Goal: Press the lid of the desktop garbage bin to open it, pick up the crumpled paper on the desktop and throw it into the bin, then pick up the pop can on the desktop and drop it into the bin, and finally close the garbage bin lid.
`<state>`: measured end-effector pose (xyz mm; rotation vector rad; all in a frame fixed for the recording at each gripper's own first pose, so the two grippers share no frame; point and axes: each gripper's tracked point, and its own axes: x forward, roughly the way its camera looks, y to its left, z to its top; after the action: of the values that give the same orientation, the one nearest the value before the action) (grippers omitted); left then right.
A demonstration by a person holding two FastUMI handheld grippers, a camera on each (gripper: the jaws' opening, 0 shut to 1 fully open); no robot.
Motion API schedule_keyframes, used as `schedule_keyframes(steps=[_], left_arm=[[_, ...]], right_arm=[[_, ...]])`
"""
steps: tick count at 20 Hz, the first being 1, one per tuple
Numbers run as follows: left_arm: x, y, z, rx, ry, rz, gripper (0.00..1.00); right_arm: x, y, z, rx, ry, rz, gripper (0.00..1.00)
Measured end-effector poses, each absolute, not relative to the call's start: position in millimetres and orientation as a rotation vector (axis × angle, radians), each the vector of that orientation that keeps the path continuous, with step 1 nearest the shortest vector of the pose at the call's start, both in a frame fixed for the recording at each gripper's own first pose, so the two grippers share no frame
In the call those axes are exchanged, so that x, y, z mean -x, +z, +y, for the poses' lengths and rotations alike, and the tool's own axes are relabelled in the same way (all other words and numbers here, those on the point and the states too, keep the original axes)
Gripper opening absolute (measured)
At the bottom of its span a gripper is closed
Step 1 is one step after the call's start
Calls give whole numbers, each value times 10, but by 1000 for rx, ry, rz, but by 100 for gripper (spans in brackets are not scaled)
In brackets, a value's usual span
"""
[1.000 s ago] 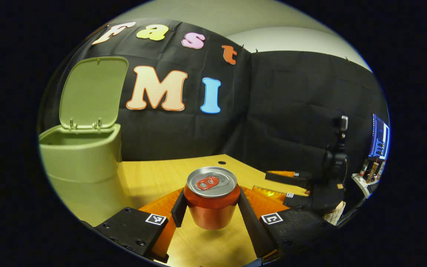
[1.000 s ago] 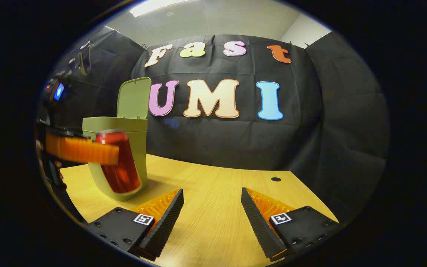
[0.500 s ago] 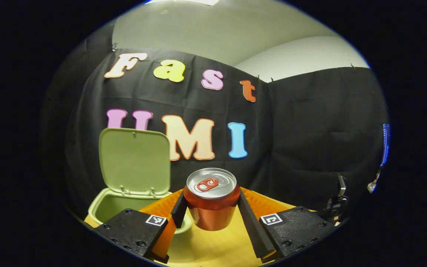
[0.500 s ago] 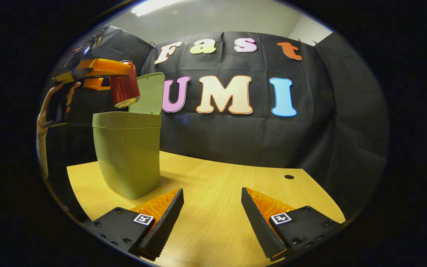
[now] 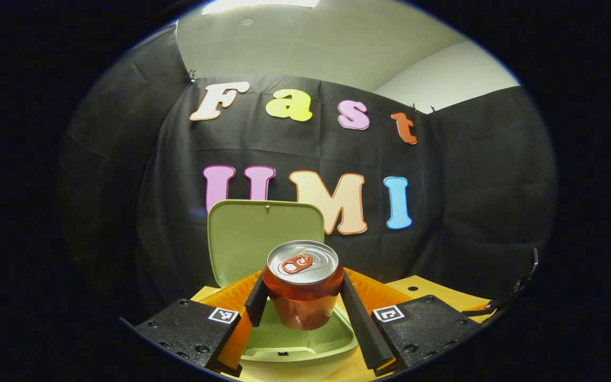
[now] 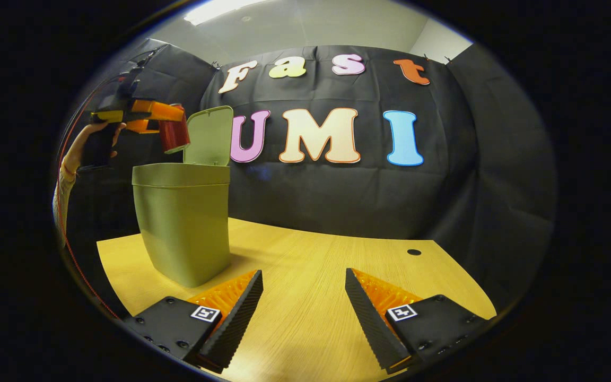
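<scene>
L gripper (image 5: 300,300): both fingers clamped on the pop can (image 5: 302,284), one each side, low-centre of left gripper view. Grip same as 0.5 s ago.
L gripper, far view: upper left of right gripper view (image 6: 170,124), a hand (image 6: 93,146) holding it up, can (image 6: 174,133) at its tip, tilted.
Pop can: upright betw. the fingers, silver top w/ red tab facing the cam. Clear of the desk, hanging over the bin mouth. In right gripper view it sits above the bin's rim, just in front of the raised lid.
Bin (image 5: 295,350): now straight under the can, bottom centre of left gripper view; 0.5 s ago it was off to lower left, 1 s ago far left edge. So the can has swung across & over the opening. Right gripper view: bin (image 6: 183,223) stands on the desk, left of centre.
Lid (image 5: 265,239): up, open, right behind the can in left gripper view; also upright in right gripper view (image 6: 209,135).
R gripper (image 6: 304,305): fingers spread wide, nothing betw. them, low over the desk (image 6: 326,276), bottom centre. Hasn't moved vs 0.5 s ago.
Crumpled paper: can't tell, bin's inside hidden by the can.
Desk hole (image 6: 414,252): right of centre, well apart from the bin.
</scene>
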<state>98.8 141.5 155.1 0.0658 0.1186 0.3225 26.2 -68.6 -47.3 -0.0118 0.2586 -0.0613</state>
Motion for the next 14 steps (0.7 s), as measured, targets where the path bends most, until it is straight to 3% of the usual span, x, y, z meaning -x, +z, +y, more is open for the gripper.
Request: schedule_keyframes(steps=[10,14], left_arm=[[-1019,1238,1673,-49,377,200,78],[-1032,1364,1682,-90,389,177,89]], right_arm=[[-273,-494,-692,14,-60,255,98],[-291,-506,-640,9,-49,257,98]])
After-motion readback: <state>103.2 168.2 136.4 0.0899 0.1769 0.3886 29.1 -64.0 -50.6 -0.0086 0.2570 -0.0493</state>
